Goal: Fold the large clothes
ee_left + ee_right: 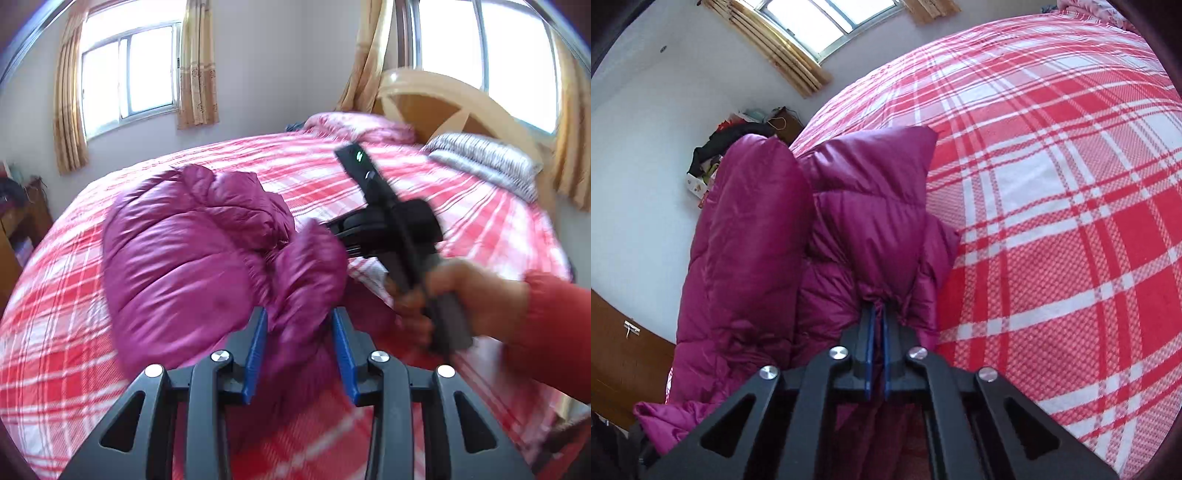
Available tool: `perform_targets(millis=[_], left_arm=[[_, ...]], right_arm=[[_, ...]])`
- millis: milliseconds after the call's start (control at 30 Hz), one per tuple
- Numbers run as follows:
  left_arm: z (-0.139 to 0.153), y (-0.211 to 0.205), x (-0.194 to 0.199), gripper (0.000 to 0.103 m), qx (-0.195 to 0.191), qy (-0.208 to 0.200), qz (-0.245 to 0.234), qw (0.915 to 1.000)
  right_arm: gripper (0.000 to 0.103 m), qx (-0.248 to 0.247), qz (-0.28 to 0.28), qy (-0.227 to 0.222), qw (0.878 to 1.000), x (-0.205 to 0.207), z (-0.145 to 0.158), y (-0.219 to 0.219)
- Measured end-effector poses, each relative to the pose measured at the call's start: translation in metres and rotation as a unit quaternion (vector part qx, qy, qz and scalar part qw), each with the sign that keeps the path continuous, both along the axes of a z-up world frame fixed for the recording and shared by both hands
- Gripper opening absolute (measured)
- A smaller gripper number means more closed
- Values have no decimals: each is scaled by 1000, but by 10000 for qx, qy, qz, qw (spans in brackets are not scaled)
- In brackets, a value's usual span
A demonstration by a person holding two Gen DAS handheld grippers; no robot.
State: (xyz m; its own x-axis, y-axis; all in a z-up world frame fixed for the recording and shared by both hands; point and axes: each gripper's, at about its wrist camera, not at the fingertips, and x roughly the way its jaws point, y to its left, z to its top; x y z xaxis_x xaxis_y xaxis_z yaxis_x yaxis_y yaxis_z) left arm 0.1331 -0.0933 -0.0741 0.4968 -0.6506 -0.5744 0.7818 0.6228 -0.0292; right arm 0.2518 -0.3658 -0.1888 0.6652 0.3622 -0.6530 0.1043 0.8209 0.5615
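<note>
- The right gripper (pixel 877 314) is clenched on a pinch of the puffy magenta quilted down jacket (pixel 849 229), its 2 blue pads nearly meeting around a thin gather of shell fabric. I judge that hold shallow: the slick nylon could slide out if the hand pulls hard, and the fold would collapse.
- The left gripper (pixel 299 321) stands part-way apart with a bulge of the jacket (pixel 192 258) between its blue pads (pixel 255 350). Motion blur hides whether they press, so that side may not be carrying any cloth.
- The jacket lies bunched on the red-and-white plaid bedspread (pixel 1052 221), near the bed's edge. Trapped air could puff the layers open once released.
- Only the left wrist view shows the person's hand in a red sleeve (pixel 476 295) holding the other tool, plus the striped grey pillow (pixel 487 162) and the wooden headboard (pixel 443 107).
- Only the right wrist view shows the pinch itself, and the cluttered wooden cabinet (pixel 738 140) against the far wall.
</note>
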Motion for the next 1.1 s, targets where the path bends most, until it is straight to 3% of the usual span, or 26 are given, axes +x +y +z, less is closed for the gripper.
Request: perform_targets(millis=[100, 167, 233, 333, 433, 500, 533, 600, 633, 667, 700, 767, 900, 967, 1100], left_arm=[[24, 44, 7, 38, -569, 146, 146, 9982], [39, 71, 28, 44, -1004, 108, 749, 9921], [42, 85, 60, 48, -1179, 154, 1428, 9826], [27, 84, 124, 48, -1111, 522, 2233, 9670], [2, 68, 161, 48, -947, 876, 2476, 9602], [-9, 54, 165, 48, -986, 1035, 2382, 9606], [-10, 48, 165, 48, -984, 1010, 2312, 9626], [-11, 36, 155, 48, -889, 801, 2170, 9688], [-11, 32, 150, 48, -847, 718, 2139, 9705], [-8, 29, 147, 48, -841, 688, 2121, 9712], [-8, 28, 145, 48, -852, 686, 2109, 9714], [-8, 26, 144, 48, -872, 706, 2103, 9712], [-12, 28, 150, 48, -904, 775, 2143, 9695], [-11, 31, 154, 48, -912, 819, 2154, 9688], [7, 30, 153, 48, -771, 588, 2185, 9710]], right_arm=[[2, -160, 15, -5, 9999, -2, 1, 7], [2, -202, -23, 10, 9998, -2, 4, 7], [2, -320, -49, 13, 9995, -1, 5, 11], [2, -603, -29, 20, 9982, 4, 10, 18], [7, -562, -18, 9, 9984, 1, 17, 15], [13, -451, -11, -67, 9990, -9, 27, 8], [18, -439, -72, -184, 9988, -15, 37, 3], [38, -384, -92, -502, 9980, -26, 57, -4], [61, -327, -68, -681, 9971, -28, 68, -5], [78, -236, -7, -853, 9961, -27, 78, -5], [80, -108, 87, -973, 9952, -25, 84, -1], [80, 153, 289, -1015, 9943, -10, 88, 7], [77, -297, 448, -403, 9977, 34, 69, 38], [22, -174, 672, -273, 9972, 41, 61, 47], [17, -717, 632, -1078, 9896, 10, 90, 59]])
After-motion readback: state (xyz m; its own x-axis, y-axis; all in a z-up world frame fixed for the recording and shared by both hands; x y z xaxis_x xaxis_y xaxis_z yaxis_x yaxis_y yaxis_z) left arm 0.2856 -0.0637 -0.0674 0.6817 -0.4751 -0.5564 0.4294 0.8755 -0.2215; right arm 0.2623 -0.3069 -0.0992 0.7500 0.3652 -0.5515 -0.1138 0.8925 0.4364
